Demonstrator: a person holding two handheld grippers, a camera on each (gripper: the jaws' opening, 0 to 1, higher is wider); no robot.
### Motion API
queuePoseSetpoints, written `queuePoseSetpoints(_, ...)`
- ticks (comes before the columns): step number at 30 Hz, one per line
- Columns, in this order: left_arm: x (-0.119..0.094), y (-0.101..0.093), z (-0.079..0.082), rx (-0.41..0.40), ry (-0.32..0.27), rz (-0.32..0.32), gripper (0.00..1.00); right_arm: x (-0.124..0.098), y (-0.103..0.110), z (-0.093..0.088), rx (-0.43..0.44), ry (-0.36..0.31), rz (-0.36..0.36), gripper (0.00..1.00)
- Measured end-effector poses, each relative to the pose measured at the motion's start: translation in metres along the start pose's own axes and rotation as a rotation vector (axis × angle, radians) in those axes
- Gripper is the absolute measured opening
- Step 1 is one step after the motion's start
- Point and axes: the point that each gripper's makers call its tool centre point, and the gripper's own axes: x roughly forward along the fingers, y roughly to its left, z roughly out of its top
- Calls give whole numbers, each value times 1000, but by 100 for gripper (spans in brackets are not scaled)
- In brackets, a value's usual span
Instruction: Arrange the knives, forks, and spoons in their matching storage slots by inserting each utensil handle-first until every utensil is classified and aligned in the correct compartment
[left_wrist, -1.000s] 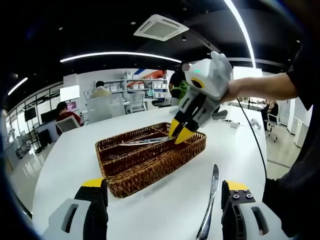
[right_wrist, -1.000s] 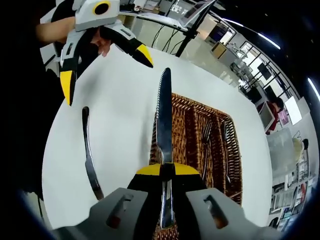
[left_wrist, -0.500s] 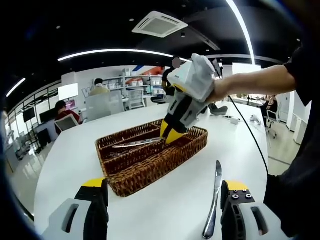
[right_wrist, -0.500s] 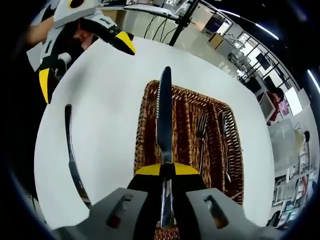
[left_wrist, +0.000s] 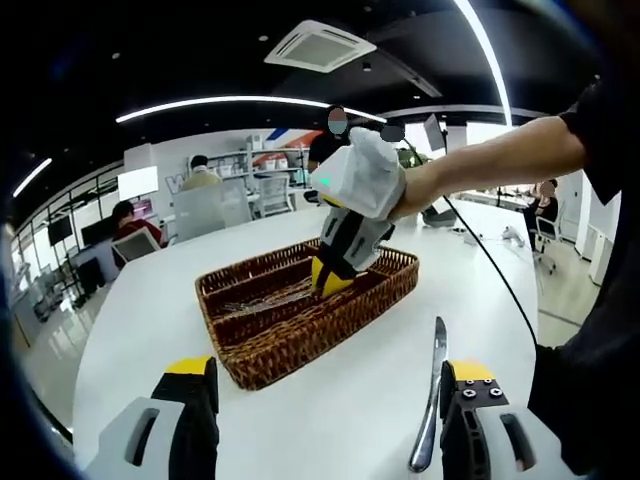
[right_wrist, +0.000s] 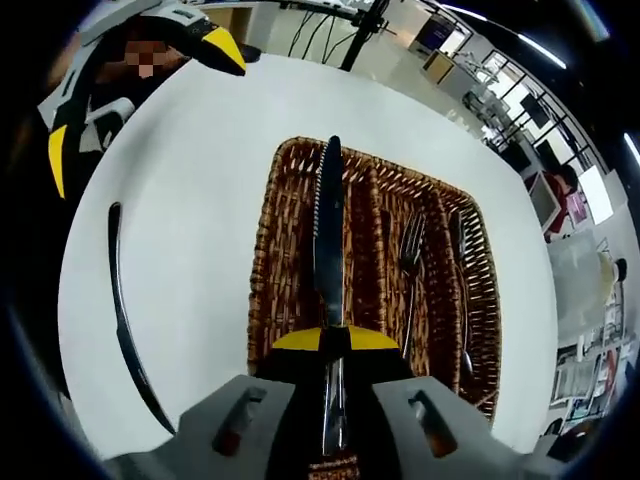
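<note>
The right tongs pinch a knife by its handle, blade pointing forward over the left slot of the wicker tray on the white tabletop. A fork and another utensil, too small to identify, occupy the other slots. The left tongs hang spread and empty beside a second knife lying on the tabletop. Risk: a tilted release could lodge the blade across a divider, or the knife could enter blade-first.

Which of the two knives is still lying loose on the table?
The knife on the white table beside the basket: loose knife, also at. The other knife is clamped in the right tool, over the basket.
</note>
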Motion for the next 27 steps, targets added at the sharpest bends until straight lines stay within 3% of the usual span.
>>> queuePoseSetpoints(4,-1,1,2,1,-7,3,95,10,-1,-10,6,52,-7,4)
queuePoseSetpoints(10,-2,0,1,4,-5,0,94,17,-6,-15,31,79,-23,1)
queuePoseSetpoints(27,-6,3,-7,-10,10,11,93,29,-8,-20,32,80,-50,2)
